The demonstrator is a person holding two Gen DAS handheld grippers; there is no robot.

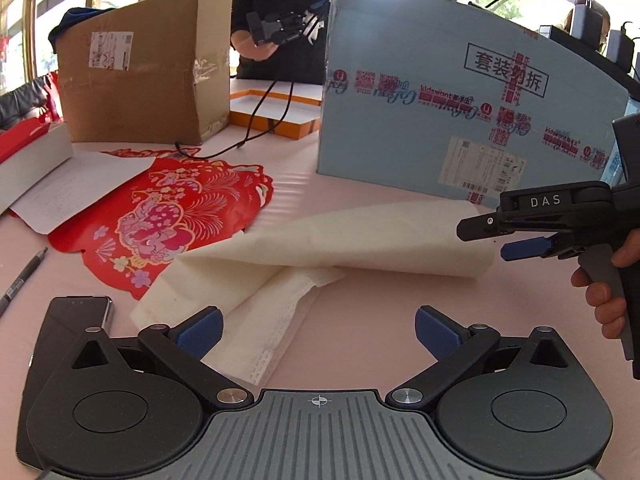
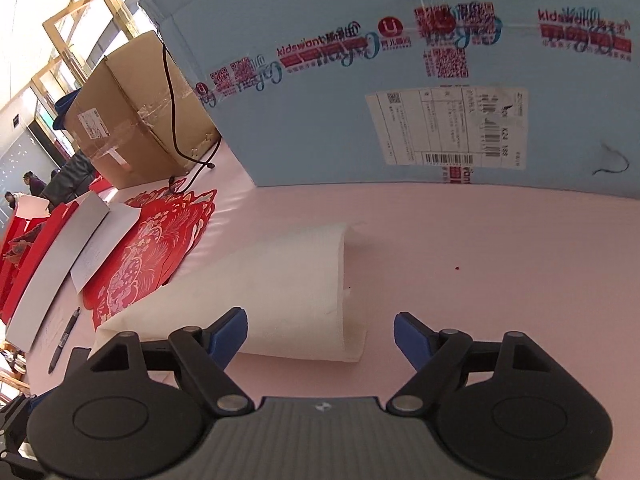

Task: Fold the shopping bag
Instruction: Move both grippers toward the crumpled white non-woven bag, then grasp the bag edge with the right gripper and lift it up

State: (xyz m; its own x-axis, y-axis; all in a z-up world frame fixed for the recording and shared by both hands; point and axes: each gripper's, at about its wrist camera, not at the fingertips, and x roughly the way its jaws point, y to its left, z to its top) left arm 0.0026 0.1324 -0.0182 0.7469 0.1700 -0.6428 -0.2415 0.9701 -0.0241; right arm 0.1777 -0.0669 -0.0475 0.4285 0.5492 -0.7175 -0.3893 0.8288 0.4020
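shopping bag (image 1: pixel 332 236) partly folded at 12 o'clock, flap unflattened | left gripper (image 1: pixel 318 326) fingers released | right gripper (image 2: pixel 320 334) fingers released | further folds judged outstanding

The shopping bag (image 1: pixel 320 240) looks like soft, matt white cloth. The table (image 2: pixel 480 280) is smooth and pink. The far blue box (image 1: pixel 440 120) and brown box (image 1: pixel 140 80) are cardboard.

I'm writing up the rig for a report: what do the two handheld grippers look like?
Both match: black linkage arms on round black discs, silver pivot pins, blue finger pads, a ribbed grey body. The left gripper has a crosshair mark. The right gripper, seen from the side, reads "DAS" in white, with a grey handle in a bare hand.
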